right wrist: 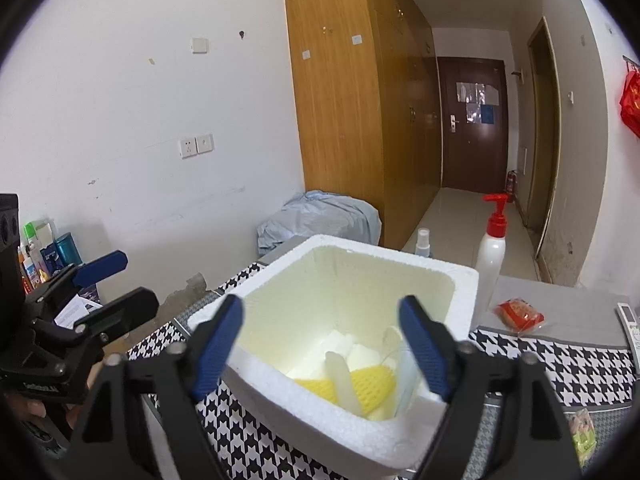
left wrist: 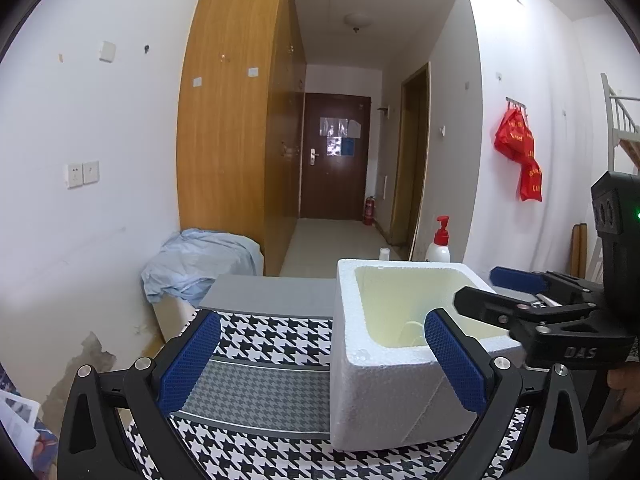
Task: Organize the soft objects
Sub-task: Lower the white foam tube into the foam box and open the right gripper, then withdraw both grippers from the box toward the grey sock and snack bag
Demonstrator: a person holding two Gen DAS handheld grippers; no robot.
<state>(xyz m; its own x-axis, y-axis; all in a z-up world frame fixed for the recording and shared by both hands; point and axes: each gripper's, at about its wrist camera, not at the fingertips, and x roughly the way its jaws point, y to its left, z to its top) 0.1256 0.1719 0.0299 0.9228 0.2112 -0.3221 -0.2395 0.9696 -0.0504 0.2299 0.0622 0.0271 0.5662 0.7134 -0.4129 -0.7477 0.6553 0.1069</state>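
Left wrist view: left claw (left wrist: 324,360) released, blue pads spread wide at lower centre, nothing between them but houndstooth cloth (left wrist: 264,336) and the near corner of the foam box (left wrist: 384,396). Box sits on the bench, centre-right of frame, open top. Right claw (left wrist: 486,286) enters from the right edge, over the box's far right rim, jaws apart. Right wrist view: right claw (right wrist: 320,344) released, pads wide, poised above the box (right wrist: 304,408) opening at lower centre; grips nothing. Inside the box, at the bottom: white foam pieces (right wrist: 356,350), a yellow mesh sleeve (right wrist: 372,384), a pale translucent tube (right wrist: 344,376) lying across it. Left claw (right wrist: 120,280) shows at left edge, jaws apart, empty. On the bench right of the box: white pump bottle (right wrist: 492,256) with red top, just beside the box's far right corner; red packet (right wrist: 520,312) further right; small spray bottle (right wrist: 423,242) behind the box. Green packet (right wrist: 582,432) at lower right.
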